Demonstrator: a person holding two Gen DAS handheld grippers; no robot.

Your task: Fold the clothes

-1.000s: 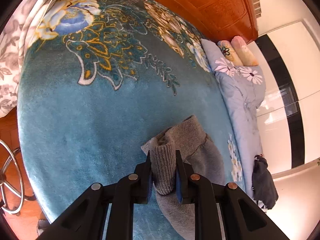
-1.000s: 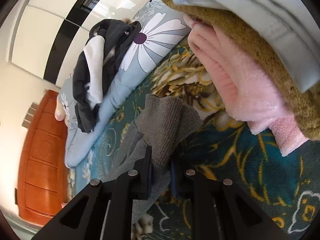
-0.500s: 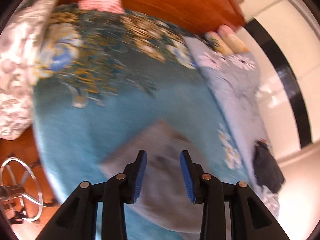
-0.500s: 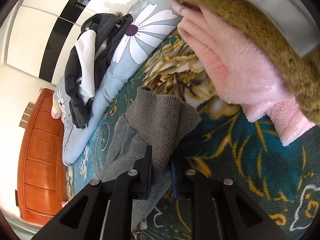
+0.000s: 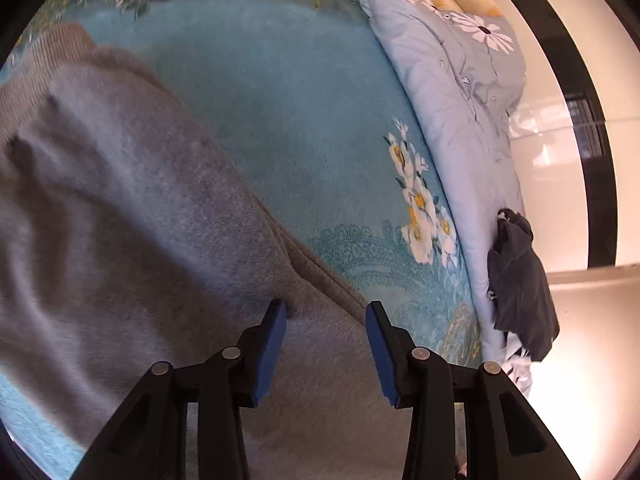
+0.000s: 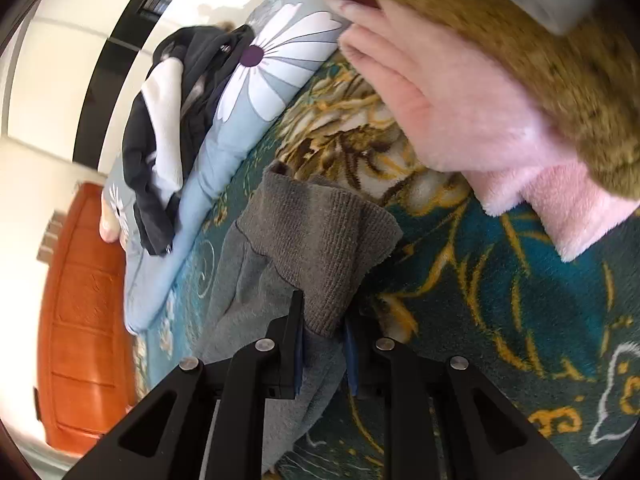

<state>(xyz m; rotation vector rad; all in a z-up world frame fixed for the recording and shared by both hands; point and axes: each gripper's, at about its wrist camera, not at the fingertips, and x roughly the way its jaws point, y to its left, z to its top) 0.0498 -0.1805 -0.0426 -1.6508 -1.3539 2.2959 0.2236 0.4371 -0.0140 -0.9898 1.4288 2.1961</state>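
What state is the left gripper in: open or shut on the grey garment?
Open. The left gripper has its blue pads apart, with the grey garment lying beneath them, unpinched.

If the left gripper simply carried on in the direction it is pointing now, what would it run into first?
Most likely the grey garment: the open left gripper already hovers above its edge, with the teal blanket just beyond, though depth is hard to judge.

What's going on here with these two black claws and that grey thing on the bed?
A person is folding a grey garment on a teal floral blanket using a handheld claw in each hand. The right claw is clamped on the garment's ribbed cuff. The left claw is open, over the grey fabric, gripping nothing. Folded pink and brown clothes are stacked nearby.
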